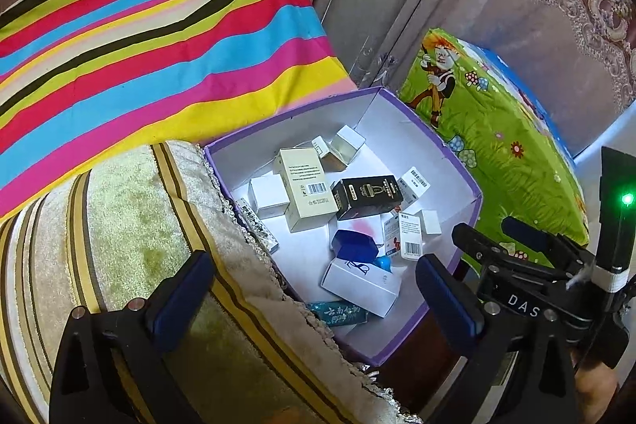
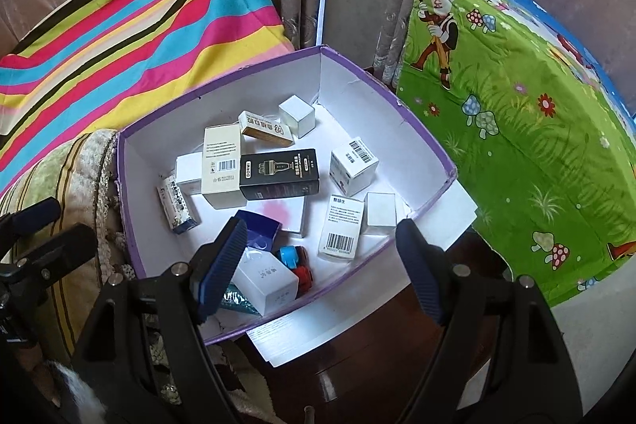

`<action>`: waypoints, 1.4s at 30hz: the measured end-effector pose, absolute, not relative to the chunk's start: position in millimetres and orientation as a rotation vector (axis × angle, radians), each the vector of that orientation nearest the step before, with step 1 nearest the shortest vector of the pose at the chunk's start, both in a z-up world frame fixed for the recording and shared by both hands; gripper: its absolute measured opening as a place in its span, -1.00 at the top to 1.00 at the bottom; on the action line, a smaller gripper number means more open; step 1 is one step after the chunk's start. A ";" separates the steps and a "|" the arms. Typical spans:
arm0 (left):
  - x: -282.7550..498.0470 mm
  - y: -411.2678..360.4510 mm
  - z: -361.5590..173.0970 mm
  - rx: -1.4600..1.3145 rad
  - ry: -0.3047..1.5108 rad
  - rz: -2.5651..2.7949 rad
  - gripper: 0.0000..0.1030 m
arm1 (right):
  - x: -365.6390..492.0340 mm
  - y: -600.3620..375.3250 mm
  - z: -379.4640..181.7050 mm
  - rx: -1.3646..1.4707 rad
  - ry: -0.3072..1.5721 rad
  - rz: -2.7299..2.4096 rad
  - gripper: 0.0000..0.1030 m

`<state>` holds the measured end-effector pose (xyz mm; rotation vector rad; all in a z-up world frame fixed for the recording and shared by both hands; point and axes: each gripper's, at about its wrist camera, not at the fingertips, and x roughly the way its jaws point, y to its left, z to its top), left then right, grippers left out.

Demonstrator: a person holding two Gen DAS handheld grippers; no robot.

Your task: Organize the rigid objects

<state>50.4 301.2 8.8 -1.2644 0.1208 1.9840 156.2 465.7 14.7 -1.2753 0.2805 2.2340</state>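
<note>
An open purple box [image 1: 433, 142] [image 2: 357, 94] with a white inside holds several small cartons. Among them are a black carton [image 1: 367, 195] [image 2: 278, 173], a tall cream carton [image 1: 304, 185] [image 2: 222, 165], a blue box [image 1: 353, 245] [image 2: 258, 229], a white carton [image 1: 361, 283] [image 2: 264, 283] and a blue toy car [image 2: 293, 256]. My left gripper [image 1: 318, 301] hangs open over the box's near left corner. Above the near edge of the box, my right gripper [image 2: 322, 265] is open too. Neither has anything between its pads.
A striped cloth [image 1: 159, 46] lies behind the box, and a beige striped cushion [image 1: 119, 225] presses against its left side. A green cartoon-print cover [image 2: 516, 146] rises on the right. The box rests on a white sheet [image 2: 318, 324] over dark wood [image 2: 357, 364]. Curtains hang behind.
</note>
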 end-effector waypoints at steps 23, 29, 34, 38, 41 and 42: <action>50.4 303.1 5.8 -1.282 0.147 1.974 -0.99 | 153.3 463.4 14.2 -1.281 0.280 2.239 -0.55; 50.2 303.5 5.7 -1.282 0.151 1.975 -0.99 | 152.7 463.7 14.0 -1.282 0.283 2.238 -0.55; 49.9 303.8 5.8 -1.283 0.148 1.975 -1.00 | 153.1 463.7 14.0 -1.283 0.283 2.242 -0.55; 50.0 303.6 5.7 -1.278 0.144 1.971 -1.00 | 152.9 464.3 12.9 -1.288 0.285 2.242 -0.55; 49.9 302.8 5.5 -1.274 0.134 1.967 -1.00 | 152.9 464.1 12.6 -1.291 0.289 2.243 -0.55; 50.0 303.2 5.6 -1.273 0.133 1.968 -1.00 | 153.0 464.0 12.4 -1.292 0.289 2.242 -0.55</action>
